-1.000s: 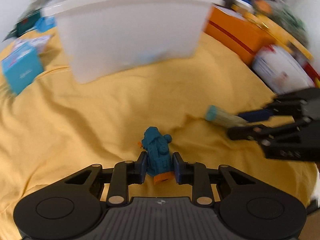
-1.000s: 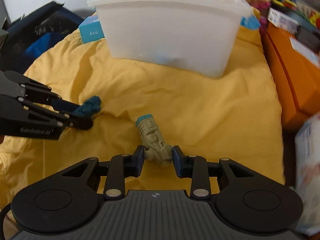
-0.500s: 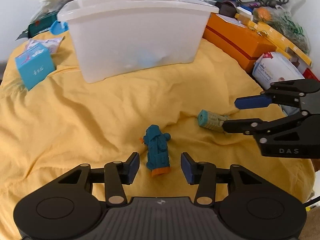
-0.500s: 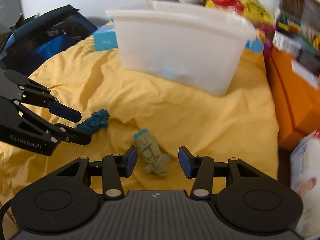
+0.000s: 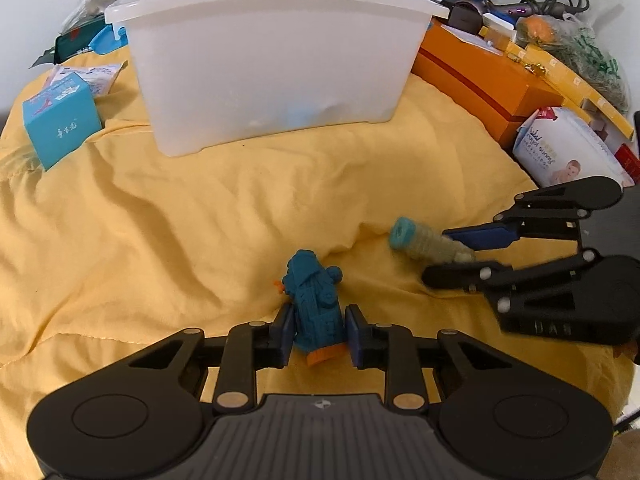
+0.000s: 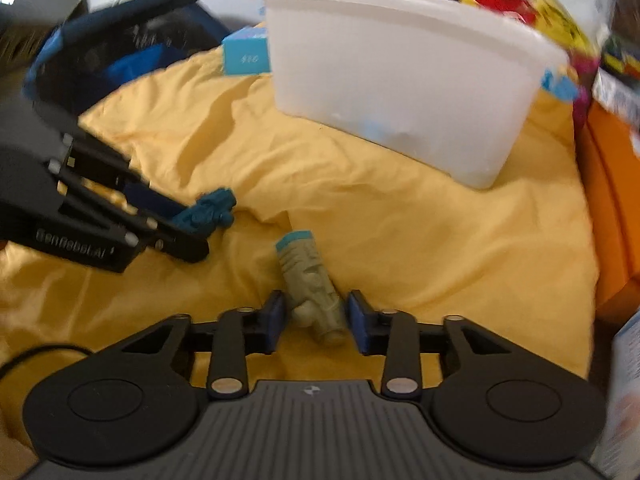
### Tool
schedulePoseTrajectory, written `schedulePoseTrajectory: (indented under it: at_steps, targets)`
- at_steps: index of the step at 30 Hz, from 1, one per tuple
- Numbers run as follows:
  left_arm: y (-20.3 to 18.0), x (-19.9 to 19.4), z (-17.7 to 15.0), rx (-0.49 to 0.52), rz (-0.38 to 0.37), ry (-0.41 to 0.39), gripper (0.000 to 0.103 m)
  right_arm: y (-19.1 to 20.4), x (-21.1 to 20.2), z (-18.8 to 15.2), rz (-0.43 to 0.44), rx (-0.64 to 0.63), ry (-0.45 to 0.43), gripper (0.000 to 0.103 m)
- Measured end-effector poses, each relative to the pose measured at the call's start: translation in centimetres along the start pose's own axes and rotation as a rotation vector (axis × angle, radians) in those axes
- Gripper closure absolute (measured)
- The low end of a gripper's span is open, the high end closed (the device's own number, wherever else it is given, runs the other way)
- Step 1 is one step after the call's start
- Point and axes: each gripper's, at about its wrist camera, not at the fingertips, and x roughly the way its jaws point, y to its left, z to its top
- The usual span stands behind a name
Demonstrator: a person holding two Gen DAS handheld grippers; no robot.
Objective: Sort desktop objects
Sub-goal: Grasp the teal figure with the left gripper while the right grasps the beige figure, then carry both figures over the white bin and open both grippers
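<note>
A blue toy figure with an orange base lies on the yellow cloth. My left gripper is closing on it, and the blue pads touch both its sides. A grey-green toy figure with a teal cap lies a little to the right. The jaws of my right gripper are closing on its lower end. From the right wrist, the left gripper holds the blue toy. From the left wrist, the right gripper sits around the grey-green toy. A white plastic bin stands behind.
A light blue box sits left of the bin. An orange box and a pack of wipes line the right edge. A dark blue bag lies at the far left. Clutter fills the back.
A second ago both grippers held their toys. Half a second ago both stood open with the toys lying between the pads. Now both have closed on the toys again.
</note>
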Motion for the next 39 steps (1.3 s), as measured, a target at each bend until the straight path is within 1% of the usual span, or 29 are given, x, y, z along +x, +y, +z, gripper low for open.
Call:
schedulePoseTrajectory:
  at_steps: [2, 6, 9, 13, 16, 18, 19, 20, 22, 24, 26, 28, 30, 31, 32, 33, 34, 35, 37, 39]
  targets:
    - [0.0, -0.7, 0.2, 0.006, -0.011, -0.016, 0.073, -0.2, -0.2, 0.2, -0.006, 0.016, 0.003, 0.080]
    - [-0.3, -3.3, 1.8, 0.034, -0.012, -0.085, 0.073, 0.0, -1.5, 1.1, -0.027, -0.008, -0.025, 0.081]
    - [-0.5, -6.0, 3.9, 0.055, -0.006, -0.173, 0.073, 0.2, -3.3, 2.6, -0.069, -0.053, -0.081, 0.081]
    - [-0.1, -9.8, 8.2, 0.104, 0.033, -0.323, 0.073, -0.5, -6.2, 5.6, -0.131, -0.069, -0.191, 0.081]
    - [1.1, -10.8, 12.1, 0.128, 0.085, -0.392, 0.073, -1.6, -7.3, 8.3, -0.189, -0.058, -0.270, 0.081]
    - [1.8, -10.6, 14.5, 0.135, 0.123, -0.415, 0.073, -2.7, -7.0, 10.4, -0.228, -0.027, -0.298, 0.081]
    - [2.4, -10.4, 15.6, 0.132, 0.126, -0.427, 0.073, -3.2, -6.8, 11.5, -0.247, -0.013, -0.310, 0.081]
    - [2.7, -9.9, 16.6, 0.131, 0.133, -0.434, 0.073, -3.6, -6.5, 12.4, -0.259, -0.010, -0.329, 0.081]
    - [3.3, -8.4, 18.3, 0.134, 0.165, -0.432, 0.073, -4.1, -5.7, 14.3, -0.285, 0.007, -0.341, 0.081]
    - [4.0, -6.2, 19.5, 0.123, 0.183, -0.397, 0.073, -4.8, -4.8, 15.7, -0.274, 0.033, -0.352, 0.081]
    - [4.7, -3.4, 20.2, 0.097, 0.191, -0.338, 0.073, -5.4, -3.0, 16.8, -0.279, 0.064, -0.331, 0.081]
    - [5.1, -1.1, 19.9, 0.081, 0.188, -0.281, 0.073, -6.0, -1.3, 17.1, -0.275, 0.101, -0.283, 0.080]
    - [5.3, -0.4, 19.6, 0.058, 0.190, -0.260, 0.071, -6.4, -0.2, 16.9, -0.283, 0.130, -0.248, 0.079]
    - [5.3, -0.6, 19.3, 0.038, 0.192, -0.271, 0.068, -6.5, 0.1, 16.9, -0.292, 0.137, -0.228, 0.076]
    - [5.6, -1.1, 18.8, 0.029, 0.187, -0.285, 0.058, -6.6, 0.1, 16.8, -0.290, 0.137, -0.219, 0.073]
    - [5.4, -1.7, 18.6, 0.030, 0.181, -0.302, 0.051, -6.5, -0.1, 16.7, -0.284, 0.137, -0.224, 0.071]
    - [5.1, -2.2, 18.6, 0.044, 0.183, -0.318, 0.037, -6.6, -0.5, 16.6, -0.277, 0.134, -0.231, 0.066]
    - [4.7, -2.6, 18.6, 0.065, 0.198, -0.339, 0.035, -6.6, -0.9, 16.5, -0.279, 0.126, -0.240, 0.060]
    - [3.7, -4.1, 18.5, 0.101, 0.235, -0.380, 0.035, -6.5, -2.0, 16.8, -0.284, 0.118, -0.253, 0.056]
    - [3.0, -5.9, 18.6, 0.100, 0.265, -0.416, 0.034, -6.8, -3.1, 17.3, -0.263, 0.120, -0.268, 0.053]
